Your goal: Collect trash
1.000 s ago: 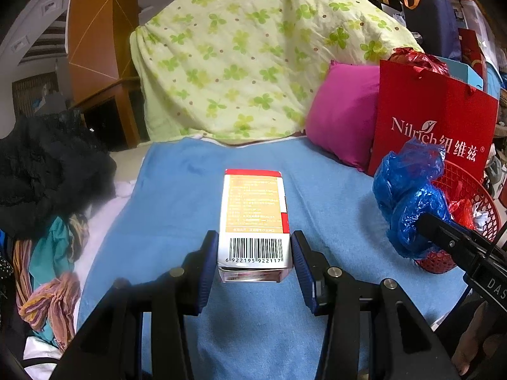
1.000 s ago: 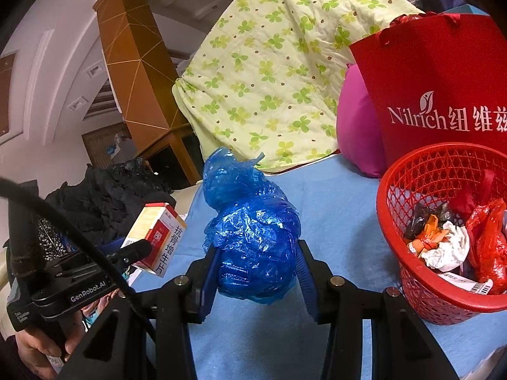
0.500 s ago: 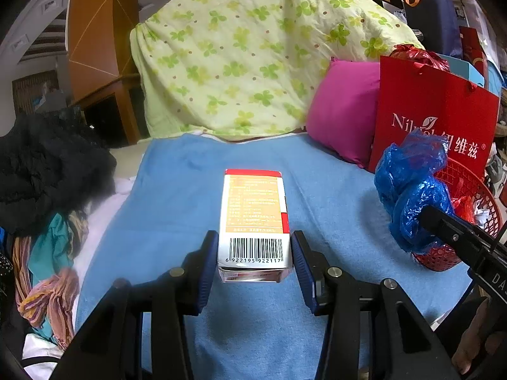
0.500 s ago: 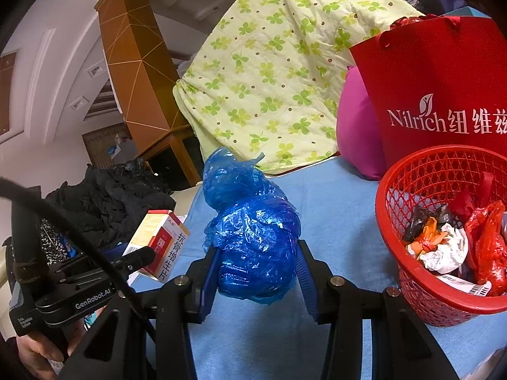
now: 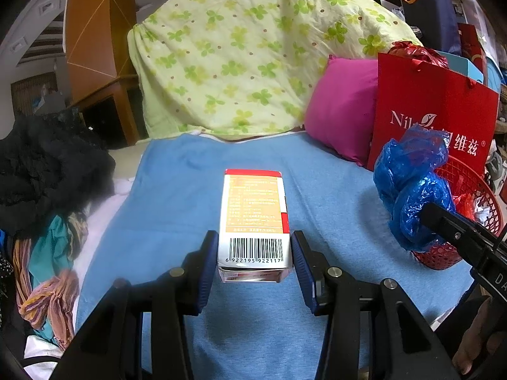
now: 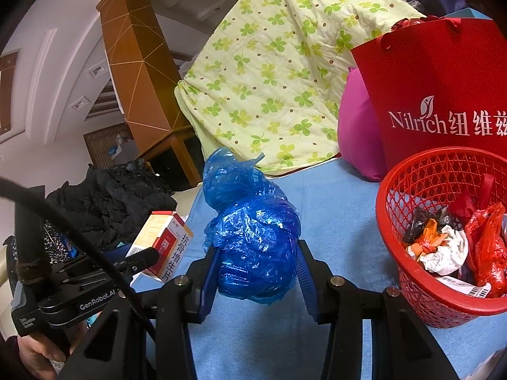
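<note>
My left gripper [image 5: 254,264] is shut on a white, orange and red medicine box [image 5: 254,218] and holds it above the blue blanket [image 5: 196,190]. The box also shows in the right wrist view [image 6: 164,243]. My right gripper [image 6: 256,274] is shut on a crumpled blue plastic bag [image 6: 253,231], held in the air left of the red mesh basket [image 6: 443,297]. The bag [image 5: 412,186] hangs in front of the basket [image 5: 443,253] in the left wrist view. The basket holds several pieces of trash [image 6: 450,247].
A red paper bag [image 6: 437,95] and a magenta pillow [image 5: 342,110] stand behind the basket. A green clover-print quilt [image 5: 247,47] is piled at the back. Dark and coloured clothes [image 5: 47,190] lie at the left.
The blue bag in my right gripper has shifted a little toward the basket. The left gripper with the box has dipped slightly lower and further left in the right wrist view.
</note>
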Action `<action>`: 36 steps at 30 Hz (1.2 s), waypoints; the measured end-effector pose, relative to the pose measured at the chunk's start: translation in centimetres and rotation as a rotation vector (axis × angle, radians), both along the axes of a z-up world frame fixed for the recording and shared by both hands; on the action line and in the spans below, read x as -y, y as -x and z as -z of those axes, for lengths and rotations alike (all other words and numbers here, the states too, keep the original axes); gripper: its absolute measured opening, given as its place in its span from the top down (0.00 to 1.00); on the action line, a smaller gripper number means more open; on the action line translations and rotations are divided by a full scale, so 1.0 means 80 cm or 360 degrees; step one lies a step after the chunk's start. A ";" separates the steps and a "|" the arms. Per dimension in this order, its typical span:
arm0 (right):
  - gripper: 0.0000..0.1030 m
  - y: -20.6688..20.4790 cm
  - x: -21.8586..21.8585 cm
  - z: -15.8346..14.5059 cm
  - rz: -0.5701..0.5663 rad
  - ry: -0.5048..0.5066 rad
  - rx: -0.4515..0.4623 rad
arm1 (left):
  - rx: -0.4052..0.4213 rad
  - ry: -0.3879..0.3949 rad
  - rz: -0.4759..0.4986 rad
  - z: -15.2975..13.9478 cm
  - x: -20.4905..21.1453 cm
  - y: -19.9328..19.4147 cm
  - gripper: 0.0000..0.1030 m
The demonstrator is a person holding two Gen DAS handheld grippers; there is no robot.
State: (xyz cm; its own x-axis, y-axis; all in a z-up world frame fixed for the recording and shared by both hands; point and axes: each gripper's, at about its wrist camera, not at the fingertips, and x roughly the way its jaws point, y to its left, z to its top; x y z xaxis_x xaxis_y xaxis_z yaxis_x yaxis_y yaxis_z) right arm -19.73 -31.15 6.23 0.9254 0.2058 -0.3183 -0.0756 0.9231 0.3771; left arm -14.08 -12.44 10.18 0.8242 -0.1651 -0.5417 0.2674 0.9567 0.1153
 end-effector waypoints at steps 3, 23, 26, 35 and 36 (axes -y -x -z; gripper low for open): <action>0.53 0.001 0.002 -0.002 -0.0003 0.0000 0.0007 | 0.0003 -0.0012 0.0006 0.000 0.001 -0.001 0.53; 0.53 0.014 0.009 -0.005 0.0013 -0.0020 0.0047 | 0.0019 -0.0052 0.0041 -0.002 0.011 0.002 0.53; 0.53 0.015 0.011 -0.005 0.0014 -0.0025 0.0053 | 0.0017 -0.0051 0.0050 -0.002 0.010 0.002 0.53; 0.53 0.020 0.017 -0.007 0.0026 -0.0032 0.0064 | 0.0009 -0.0062 0.0080 0.000 0.012 0.002 0.53; 0.53 0.021 0.018 -0.007 0.0028 -0.0033 0.0066 | 0.0011 -0.0066 0.0082 0.000 0.012 0.002 0.53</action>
State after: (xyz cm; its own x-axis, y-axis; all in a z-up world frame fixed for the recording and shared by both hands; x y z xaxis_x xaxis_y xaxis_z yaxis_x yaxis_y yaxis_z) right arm -21.39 -32.58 6.80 0.9411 0.1957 -0.2757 -0.0755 0.9165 0.3928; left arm -14.23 -13.42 10.14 0.8189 -0.1848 -0.5434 0.3150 0.9361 0.1564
